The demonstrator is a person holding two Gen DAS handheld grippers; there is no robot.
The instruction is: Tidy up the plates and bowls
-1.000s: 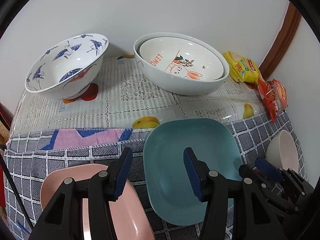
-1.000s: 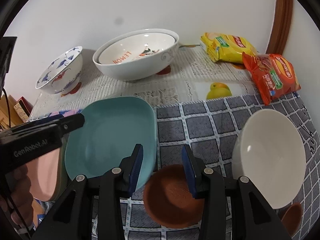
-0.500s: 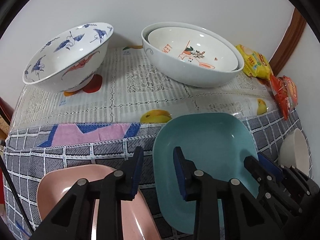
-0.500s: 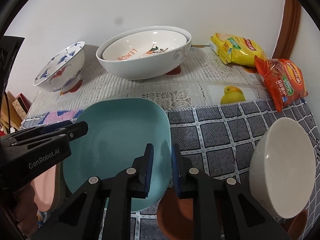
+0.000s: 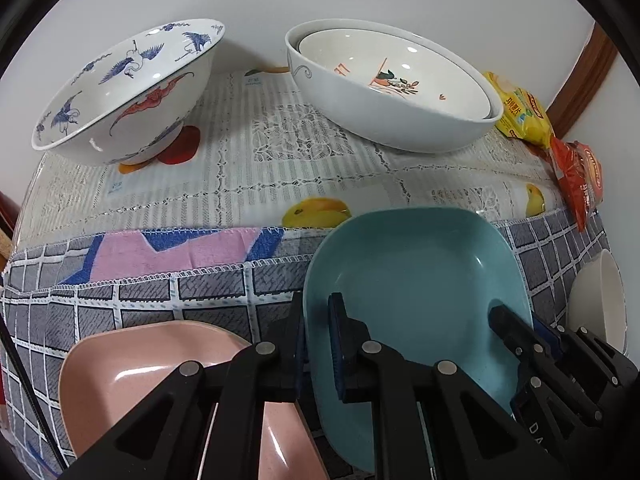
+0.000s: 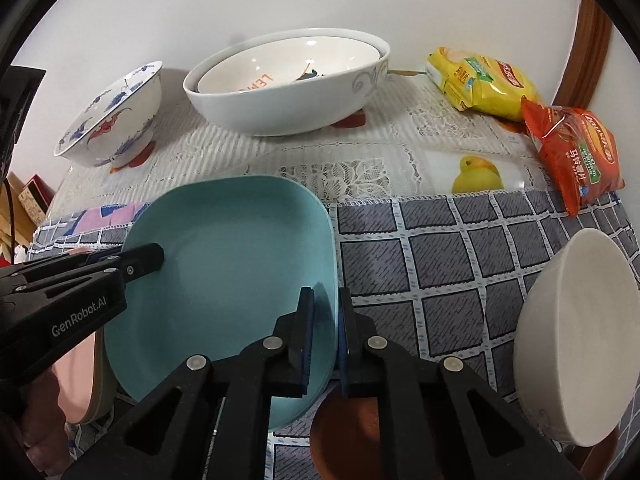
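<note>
A teal square plate is held at both sides. My left gripper is shut on its left rim; it also shows in the right wrist view. My right gripper is shut on the plate's right rim and shows in the left wrist view. A pink plate lies at the plate's left. A brown dish sits under the right gripper. A plain white bowl stands at the right.
At the back stand a blue-crane patterned bowl and two nested white bowls. Yellow and orange snack bags lie at the back right. A checked cloth covers the front of the table.
Both grippers have closed from open onto the teal plate's rims, left on the left side, right on the right. Both cameras moved forward.
</note>
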